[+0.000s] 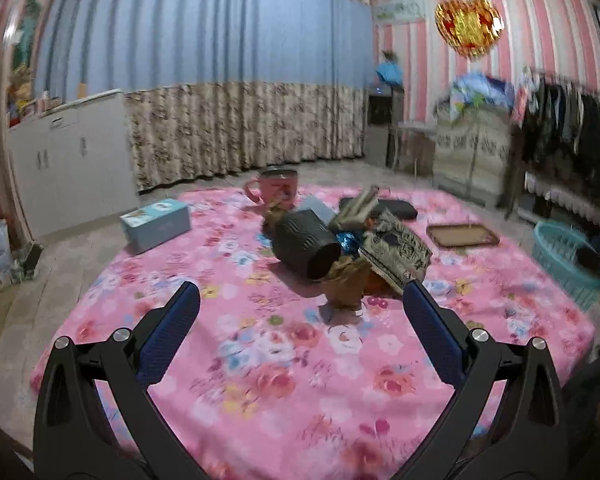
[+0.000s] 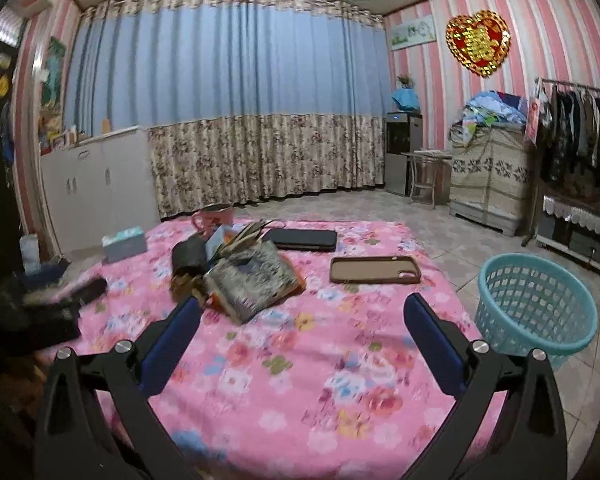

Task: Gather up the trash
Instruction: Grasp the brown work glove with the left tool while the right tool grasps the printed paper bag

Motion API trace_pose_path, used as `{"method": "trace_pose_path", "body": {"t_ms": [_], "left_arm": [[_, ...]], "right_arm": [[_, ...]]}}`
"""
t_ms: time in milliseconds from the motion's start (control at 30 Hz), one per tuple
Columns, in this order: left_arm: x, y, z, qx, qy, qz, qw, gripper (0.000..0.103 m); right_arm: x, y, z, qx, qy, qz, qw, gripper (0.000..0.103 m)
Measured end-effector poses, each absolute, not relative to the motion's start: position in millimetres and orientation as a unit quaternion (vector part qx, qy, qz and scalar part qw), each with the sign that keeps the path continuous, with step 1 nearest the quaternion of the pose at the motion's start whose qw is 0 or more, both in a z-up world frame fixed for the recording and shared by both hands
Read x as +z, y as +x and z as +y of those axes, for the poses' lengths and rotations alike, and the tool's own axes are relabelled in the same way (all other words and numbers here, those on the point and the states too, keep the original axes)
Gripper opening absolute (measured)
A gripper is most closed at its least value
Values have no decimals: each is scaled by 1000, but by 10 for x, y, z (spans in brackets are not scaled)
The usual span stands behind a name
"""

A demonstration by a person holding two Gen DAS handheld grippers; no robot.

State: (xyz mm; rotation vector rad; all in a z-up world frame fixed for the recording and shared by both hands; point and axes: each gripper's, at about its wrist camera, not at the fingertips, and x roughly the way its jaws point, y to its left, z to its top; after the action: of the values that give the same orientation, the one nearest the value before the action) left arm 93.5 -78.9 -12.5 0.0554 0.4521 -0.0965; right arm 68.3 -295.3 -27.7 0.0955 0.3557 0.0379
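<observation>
A heap of trash lies mid-table on the pink floral cloth (image 1: 284, 360): a tipped dark ribbed cup (image 1: 306, 246), a crumpled brown paper (image 1: 346, 286) and a grey patterned wrapper (image 1: 398, 250). The same heap shows in the right wrist view, with the wrapper (image 2: 256, 280) and the dark cup (image 2: 188, 258). A teal mesh basket (image 2: 536, 306) stands on the floor to the right of the table; its edge also shows in the left wrist view (image 1: 564, 258). My left gripper (image 1: 300, 300) is open and empty, just short of the brown paper. My right gripper (image 2: 300, 312) is open and empty above the cloth (image 2: 300, 380).
On the table are a pink mug (image 1: 276, 188), a blue tissue box (image 1: 156, 224), a black case (image 2: 302, 240) and a brown phone case (image 2: 374, 270). A white cabinet (image 1: 68, 160) stands at the left, a clothes rack (image 2: 580, 128) at the right.
</observation>
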Motion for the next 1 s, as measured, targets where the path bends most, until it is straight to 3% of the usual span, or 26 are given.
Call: {"method": "trace_pose_path", "body": {"t_ms": [300, 400, 467, 567, 733, 1000], "left_arm": [[-523, 1742, -1145, -45, 54, 328, 942, 98], [-626, 1965, -1203, -57, 51, 356, 932, 91], [-680, 2060, -1231, -66, 53, 371, 925, 77], [-753, 2168, -1242, -87, 45, 393, 914, 41], [-672, 2092, -1186, -122, 15, 375, 919, 38], [-49, 1914, -840, -96, 9, 302, 948, 38]], "right_arm": [[-390, 1501, -3242, 4, 95, 255, 962, 99], [-505, 1723, -3207, 2, 87, 284, 955, 99], [-564, 1814, -3172, 5, 85, 296, 951, 99], [-629, 1875, -3110, 10, 75, 306, 949, 99], [-674, 1896, -3018, 13, 60, 319, 946, 99], [-673, 2104, -2713, 29, 38, 327, 944, 99]]}}
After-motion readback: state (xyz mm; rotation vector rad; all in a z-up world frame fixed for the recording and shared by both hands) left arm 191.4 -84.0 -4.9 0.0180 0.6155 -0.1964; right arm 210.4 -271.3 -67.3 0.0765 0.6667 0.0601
